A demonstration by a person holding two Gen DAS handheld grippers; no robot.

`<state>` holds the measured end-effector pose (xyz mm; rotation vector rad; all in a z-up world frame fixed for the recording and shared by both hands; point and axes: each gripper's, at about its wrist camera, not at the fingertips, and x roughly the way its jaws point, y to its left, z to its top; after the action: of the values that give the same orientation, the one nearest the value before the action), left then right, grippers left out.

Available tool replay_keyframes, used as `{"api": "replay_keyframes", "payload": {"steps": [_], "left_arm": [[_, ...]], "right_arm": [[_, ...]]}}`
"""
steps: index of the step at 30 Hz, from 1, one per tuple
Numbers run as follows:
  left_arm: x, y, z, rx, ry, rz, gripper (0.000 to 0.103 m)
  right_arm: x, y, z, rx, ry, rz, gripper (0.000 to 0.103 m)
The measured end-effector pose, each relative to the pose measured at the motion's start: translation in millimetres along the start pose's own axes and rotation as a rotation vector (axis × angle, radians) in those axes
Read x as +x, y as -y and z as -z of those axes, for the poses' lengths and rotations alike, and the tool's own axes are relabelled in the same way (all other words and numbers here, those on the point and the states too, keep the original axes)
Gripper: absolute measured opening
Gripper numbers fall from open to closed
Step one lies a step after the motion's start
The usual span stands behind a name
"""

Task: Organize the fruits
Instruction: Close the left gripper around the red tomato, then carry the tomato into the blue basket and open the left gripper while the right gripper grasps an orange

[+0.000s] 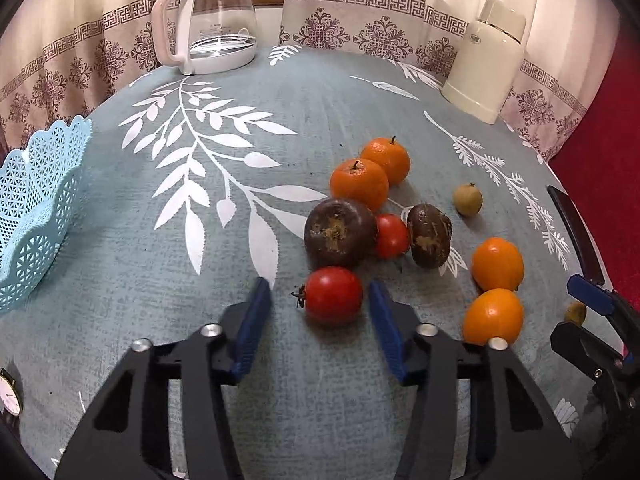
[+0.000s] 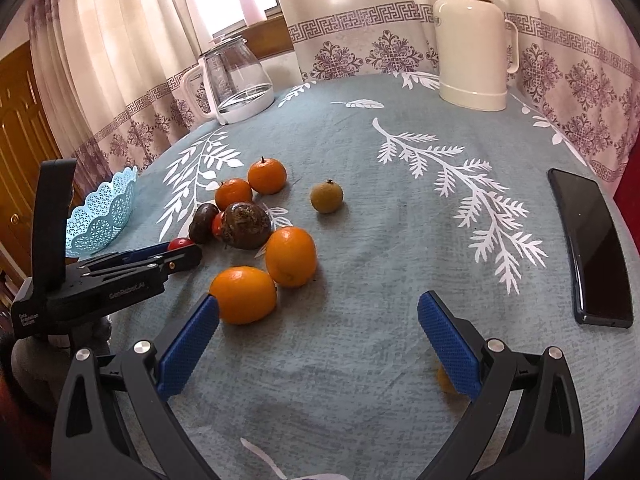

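My left gripper [image 1: 319, 290] is open low over the table, and a red tomato [image 1: 334, 295] lies between its blue fingers [image 1: 256, 320] without being squeezed. Behind it are two dark brown fruits [image 1: 340, 232], a second tomato [image 1: 392, 236] and two stemmed tangerines [image 1: 359, 184]. To the right lie two smooth oranges [image 1: 497, 264] and a small yellowish fruit [image 1: 467, 199]. The light blue lattice basket [image 1: 36, 208] stands at the far left. My right gripper [image 2: 319, 300] is open over bare cloth, its left pad beside an orange [image 2: 244, 294]. A small orange-brown fruit [image 2: 442, 378] is half hidden behind its right finger.
A glass kettle [image 1: 216, 20] stands at the back left and a cream thermos [image 1: 486, 60] at the back right. A black phone [image 2: 592, 248] lies near the right table edge. A wristwatch [image 1: 10, 396] lies at the near left. Curtains hang behind the table.
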<state>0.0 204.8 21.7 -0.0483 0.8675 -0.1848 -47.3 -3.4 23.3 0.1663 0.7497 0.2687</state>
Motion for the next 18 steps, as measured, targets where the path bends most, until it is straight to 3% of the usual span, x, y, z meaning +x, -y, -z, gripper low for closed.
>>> {"api": "replay_keyframes", "payload": {"steps": [9, 18], "left_arm": [[-17, -3, 0, 0.012, 0.041, 0.001, 0.034], [-65, -34, -17, -0.053, 0.177, -0.069, 0.034]], "right_arm": [[-2, -11, 0, 0.030, 0.010, -0.032, 0.098], [6, -37, -2, 0.011, -0.017, -0.031, 0.098]]}}
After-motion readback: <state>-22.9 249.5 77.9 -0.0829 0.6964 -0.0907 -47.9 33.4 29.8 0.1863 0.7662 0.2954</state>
